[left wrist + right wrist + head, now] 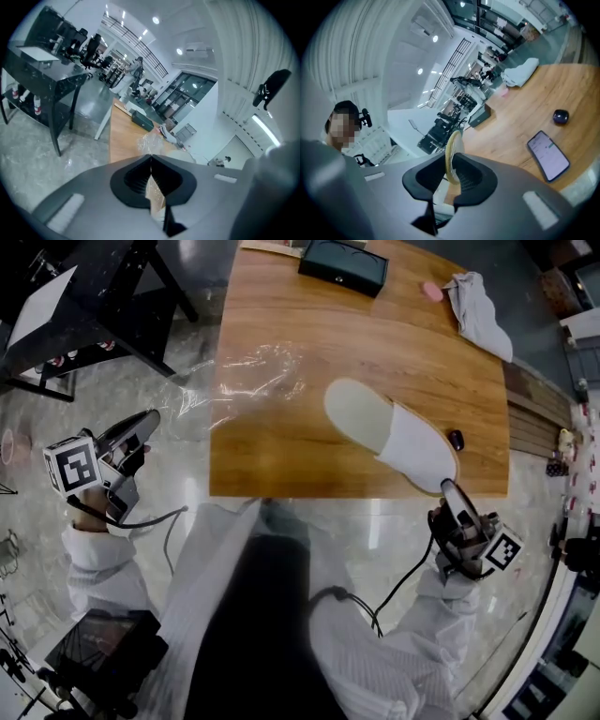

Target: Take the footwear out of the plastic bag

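**Head view, left to right.** At 9 o'clock the left tool [148, 418] is held off the bench's edge, over the glossy floor [56, 474], by an arm in a white sleeve [98, 568]. A black metal side table [84, 287] stands at 10 o'clock. A clear, crinkled plastic bag [248, 371] lies on the left part of the brown wooden bench [300, 324]. It trails over the bench's 9 o'clock edge towards the left tool, and the wood shows through it. The white, flat fabric slipper [394, 437] lies outside the bag on bare wood, at 4 o'clock on the bench. Its near end meets the right tool [448, 488] at the front edge. A small dark rounded object [456, 439] sits just beside the slipper. At 12 to 1 o'clock lie a dark green rectangular case [342, 265], a small pink object [431, 290] and a crumpled pale grey cloth [478, 310].

**Left gripper view.** The left tool [151, 161] is clenched on a thin fold of the plastic bag [151, 140], a pinch the head view does not resolve. The film runs from the jaw line at 12 o'clock towards the bench [119, 136].

**Right gripper view.** The right tool [452, 164] grasps the slipper [452, 147], seen edge-on with its yellowish rim between the jaws. Only this view shows a smartphone with a lit screen [548, 154], which lies on the bench [520, 117] at 4 o'clock, near the dark rounded object [560, 116].
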`<control>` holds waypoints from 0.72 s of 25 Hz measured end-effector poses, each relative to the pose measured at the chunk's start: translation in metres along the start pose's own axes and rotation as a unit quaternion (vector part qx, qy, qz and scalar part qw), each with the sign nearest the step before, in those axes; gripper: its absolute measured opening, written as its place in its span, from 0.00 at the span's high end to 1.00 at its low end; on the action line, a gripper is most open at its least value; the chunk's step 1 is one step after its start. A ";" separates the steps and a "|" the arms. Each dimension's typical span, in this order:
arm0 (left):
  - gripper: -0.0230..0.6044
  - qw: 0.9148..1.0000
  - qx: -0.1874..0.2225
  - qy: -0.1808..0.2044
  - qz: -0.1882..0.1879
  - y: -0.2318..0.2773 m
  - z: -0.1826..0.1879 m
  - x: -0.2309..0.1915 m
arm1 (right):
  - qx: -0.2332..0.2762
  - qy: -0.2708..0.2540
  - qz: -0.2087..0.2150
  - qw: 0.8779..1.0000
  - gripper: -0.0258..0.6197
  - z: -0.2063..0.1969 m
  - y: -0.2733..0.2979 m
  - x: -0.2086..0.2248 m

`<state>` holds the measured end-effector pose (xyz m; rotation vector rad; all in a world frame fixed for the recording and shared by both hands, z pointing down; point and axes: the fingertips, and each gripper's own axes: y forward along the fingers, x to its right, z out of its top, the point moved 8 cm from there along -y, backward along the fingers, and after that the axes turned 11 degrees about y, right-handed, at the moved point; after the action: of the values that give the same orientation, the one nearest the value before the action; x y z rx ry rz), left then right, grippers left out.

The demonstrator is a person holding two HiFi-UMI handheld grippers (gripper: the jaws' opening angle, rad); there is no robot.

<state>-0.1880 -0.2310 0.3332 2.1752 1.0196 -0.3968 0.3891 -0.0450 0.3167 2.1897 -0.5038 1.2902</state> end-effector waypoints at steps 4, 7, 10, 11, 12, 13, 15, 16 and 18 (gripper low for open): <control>0.96 0.996 0.042 0.038 0.071 0.013 0.004 0.006 | 0.057 -0.085 -0.081 0.991 0.84 -0.009 0.018 -0.024; 0.96 0.989 0.058 0.069 0.115 0.028 0.005 0.014 | 0.096 -0.120 -0.121 0.981 0.84 -0.020 0.038 -0.033; 0.96 0.980 0.077 0.094 0.156 0.044 0.008 0.021 | 0.120 -0.150 -0.148 0.970 0.85 -0.025 0.057 -0.043; 0.96 0.977 0.082 0.105 0.166 0.048 0.009 0.024 | 0.124 -0.163 -0.157 0.966 0.85 -0.026 0.063 -0.047; 0.96 0.974 0.087 0.117 0.174 0.052 0.012 0.028 | 0.128 -0.177 -0.163 0.962 0.85 -0.027 0.069 -0.052; 0.96 0.971 0.092 0.126 0.179 0.056 0.014 0.033 | 0.131 -0.188 -0.167 0.959 0.85 -0.027 0.076 -0.057; 0.96 0.968 0.102 0.138 0.183 0.062 0.018 0.042 | 0.138 -0.201 -0.166 0.956 0.85 -0.030 0.088 -0.064; 0.96 0.967 0.106 0.142 0.184 0.064 0.020 0.046 | 0.143 -0.204 -0.164 0.955 0.85 -0.031 0.093 -0.067; 0.96 0.966 0.111 0.147 0.183 0.069 0.021 0.054 | 0.158 -0.208 -0.161 0.952 0.85 -0.034 0.101 -0.071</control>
<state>-0.1006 -0.2474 0.3213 2.6185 0.7220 -0.0132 0.2759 -0.0997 0.2943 2.6929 -0.0791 0.7768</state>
